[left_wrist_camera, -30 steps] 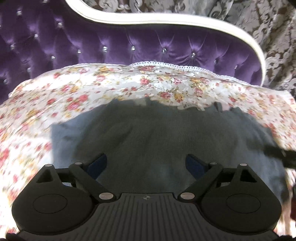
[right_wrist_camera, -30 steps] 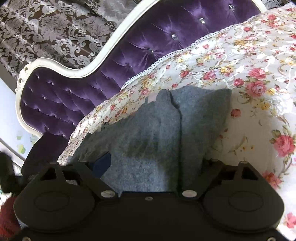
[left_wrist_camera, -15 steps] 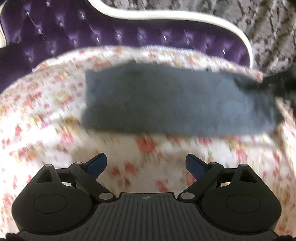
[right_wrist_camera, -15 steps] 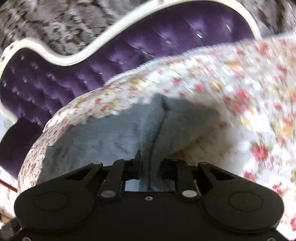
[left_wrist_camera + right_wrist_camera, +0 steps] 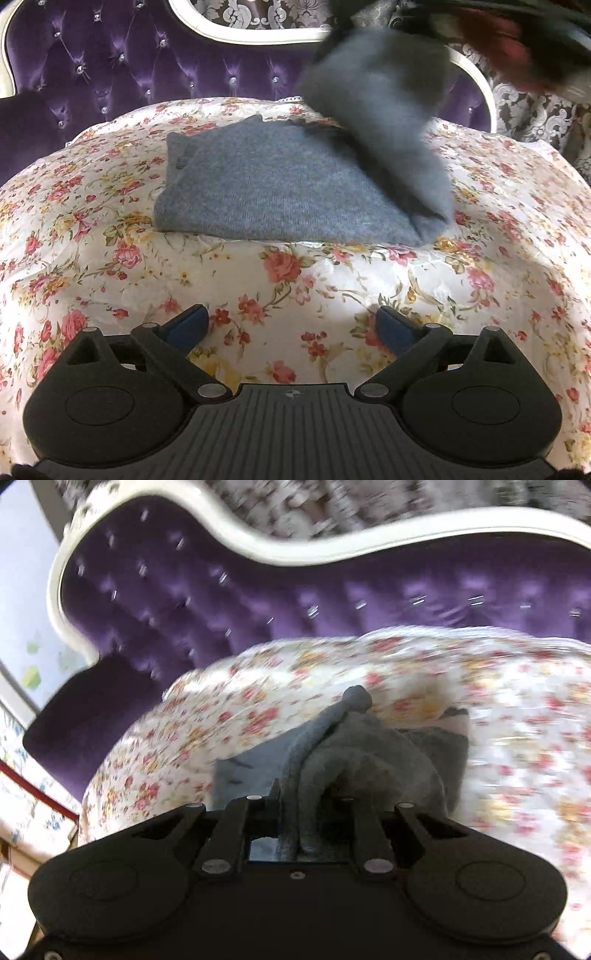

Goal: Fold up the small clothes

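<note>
**Right-wrist view: one grey knit, pinched and lifted at an end**

Right-wrist camera shows the right gripper [image 5: 295,812] clamped on a bunched ridge of a grey knitted garment [image 5: 354,753]. Its jaws have just been closing and the wool is squeezed between them, rising ahead of them in a rope-like fold with a rounded knob at its tip. The knit looks soft and fuzzy, like felted wool. The rest of the picture is smeared by motion.

From the left-wrist camera, the left gripper [image 5: 291,325] stands with its jaws spread wide, having just been opening a little more, and nothing lies between them but cloth. Two blue pads [image 5: 192,321] tip its black fingers. Well ahead of these jaws lies the same garment [image 5: 273,192]: a flat, roughly rectangular slab with a neat straight near edge, while its right end is pulled upward into a blurred, thick flap toward the top right.

Under everything is one glossy white cover [image 5: 295,288] printed with pink roses, yellow blooms and green leaves, with a lace trim at its far edge. Beyond it stands one purple velvet sofa back [image 5: 147,70], deeply tufted, each dimple set with a sparkling stud, framed by a curved cream moulding. Behind that hangs damask-patterned fabric [image 5: 535,107] in grey and dark brown.
</note>
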Tool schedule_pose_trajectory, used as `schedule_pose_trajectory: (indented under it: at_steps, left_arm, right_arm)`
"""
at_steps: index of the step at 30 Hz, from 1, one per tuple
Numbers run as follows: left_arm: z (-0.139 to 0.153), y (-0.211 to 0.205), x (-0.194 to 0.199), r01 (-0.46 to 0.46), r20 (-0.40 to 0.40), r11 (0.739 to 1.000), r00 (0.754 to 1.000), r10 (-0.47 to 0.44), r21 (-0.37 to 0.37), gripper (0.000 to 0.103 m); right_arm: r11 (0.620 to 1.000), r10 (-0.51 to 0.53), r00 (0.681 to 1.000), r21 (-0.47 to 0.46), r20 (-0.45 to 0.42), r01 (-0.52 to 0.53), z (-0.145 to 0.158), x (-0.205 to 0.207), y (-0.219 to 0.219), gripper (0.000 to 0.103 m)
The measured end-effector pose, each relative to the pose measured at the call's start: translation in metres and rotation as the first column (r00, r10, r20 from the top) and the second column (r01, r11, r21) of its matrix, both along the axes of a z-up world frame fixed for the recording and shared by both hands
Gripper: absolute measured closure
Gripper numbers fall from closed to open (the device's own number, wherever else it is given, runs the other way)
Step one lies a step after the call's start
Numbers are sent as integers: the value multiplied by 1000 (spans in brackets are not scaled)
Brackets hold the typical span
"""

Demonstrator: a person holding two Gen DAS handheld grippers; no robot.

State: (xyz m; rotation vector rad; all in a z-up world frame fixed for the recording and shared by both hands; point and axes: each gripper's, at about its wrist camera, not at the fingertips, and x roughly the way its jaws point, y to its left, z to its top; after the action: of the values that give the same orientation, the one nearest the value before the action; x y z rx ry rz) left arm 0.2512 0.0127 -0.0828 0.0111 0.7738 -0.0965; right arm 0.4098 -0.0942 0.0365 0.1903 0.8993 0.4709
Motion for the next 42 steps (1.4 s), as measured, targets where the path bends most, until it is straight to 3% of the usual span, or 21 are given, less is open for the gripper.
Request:
schedule_pose_trajectory:
  at_steps: [7,9,11,12,15,18,25,27,31,38,42]
  left_arm:
    - [-2,-1,-4,-7,10,1000,1000,7,-8,5]
    - [-2,-1,-5,-8,13,1000,1000,8,-10,5]
    - [-2,-1,-6,-9,15,1000,1000,9,-12,5]
    - [-2,0,-7,-9,16,1000,1000,9,-13,5]
    - [-2,1,-7,-8,18,1000,1000,8,-13,5]
    - [-2,1,-8,-8,19,1000,1000,9,-12,5]
    - [4,3,-10,0,10,1000,1000,0,-20,6]
    - [10,9,-14,-14,14,998,1000,15,-67,12]
    - [34,31,-20,-27,52,988,998,35,-150,12]
    - [94,92,8,-86,122,980,987,109,-181,12]
    - [117,118,44,-84,102,972,989,109,-219,15]
  right_arm:
    - [982,79,995,-167,-53,-87,-34,6,80,75]
    - [974,112,991,-188,-76,-125,-40,3,93,62]
    - [972,170,983,-149,-75,-179,-39,-1,98,52]
    - [971,204,977,-111,-66,-210,-36,-3,100,51]
    - [965,261,965,18,-42,-260,-21,-7,93,50]
    - [962,265,964,72,0,-264,-1,-10,76,48]
    - [993,112,992,21,55,-113,6,-6,6,45]
    - [996,84,994,9,64,-84,-1,-7,-8,45]
    - [997,81,988,-28,131,-78,-13,-24,-26,44]
    - [973,202,910,-177,361,-146,-26,-85,-15,45]
    - [940,304,827,-289,473,-181,-33,-123,15,45]
